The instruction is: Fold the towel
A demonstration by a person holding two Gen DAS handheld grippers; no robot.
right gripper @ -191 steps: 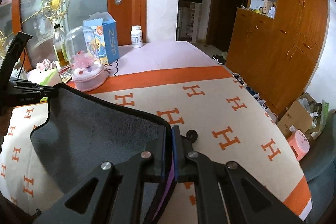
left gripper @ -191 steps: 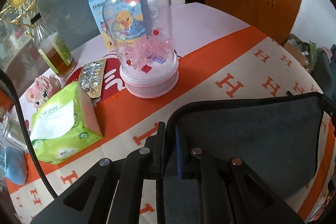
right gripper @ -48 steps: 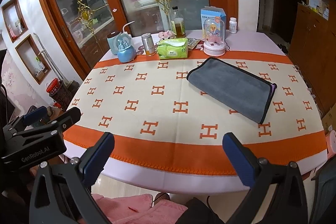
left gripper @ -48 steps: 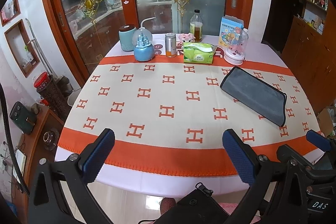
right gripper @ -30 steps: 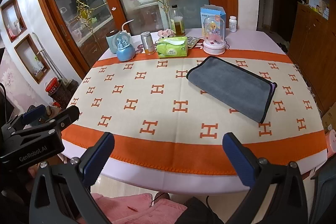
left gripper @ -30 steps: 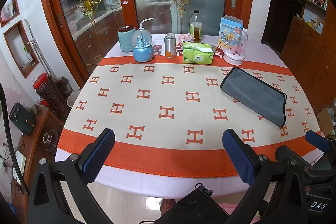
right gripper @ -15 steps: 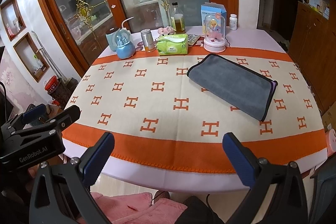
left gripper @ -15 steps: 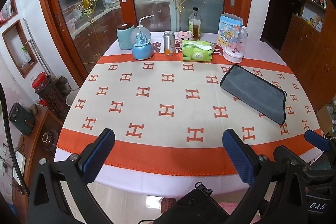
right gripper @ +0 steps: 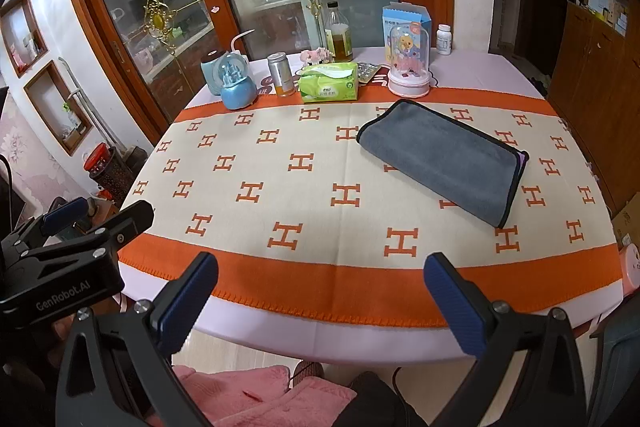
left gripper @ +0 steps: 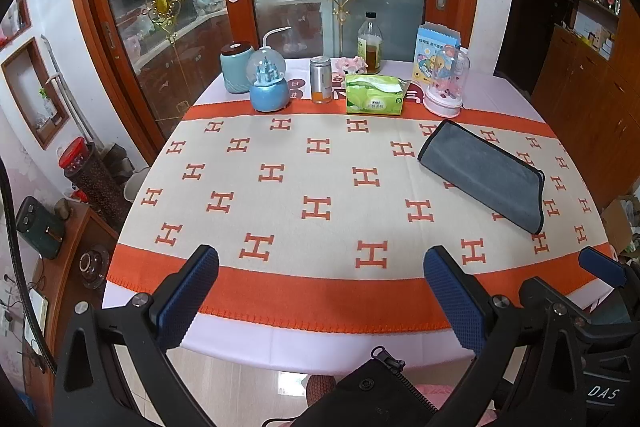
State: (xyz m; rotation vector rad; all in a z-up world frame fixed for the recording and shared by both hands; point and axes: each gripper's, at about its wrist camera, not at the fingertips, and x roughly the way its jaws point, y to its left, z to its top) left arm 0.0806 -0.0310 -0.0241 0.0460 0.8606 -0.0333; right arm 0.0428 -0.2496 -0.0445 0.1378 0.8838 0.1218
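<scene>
A grey towel with black edging (left gripper: 484,171) lies folded into a long rectangle on the right side of the table; it also shows in the right wrist view (right gripper: 444,157). A purple strip shows at its right end. My left gripper (left gripper: 320,297) is open and empty, held off the table's near edge. My right gripper (right gripper: 320,301) is open and empty, also off the near edge. Both are far from the towel. The right gripper's tip (left gripper: 600,265) shows in the left wrist view, and the left gripper (right gripper: 64,255) shows at the left of the right wrist view.
The table wears an orange and cream tablecloth (left gripper: 320,187). Along its far edge stand a blue snow globe (left gripper: 269,87), a metal can (left gripper: 321,79), a green tissue pack (left gripper: 374,95), a bottle (left gripper: 370,45), a clear dome toy (left gripper: 444,87) and a blue box (left gripper: 436,47). Wooden cabinets (left gripper: 592,99) stand right.
Earlier both grippers were shut on the towel's edges. They have let go and pulled back off the table. Over the last second both views have barely shifted.
</scene>
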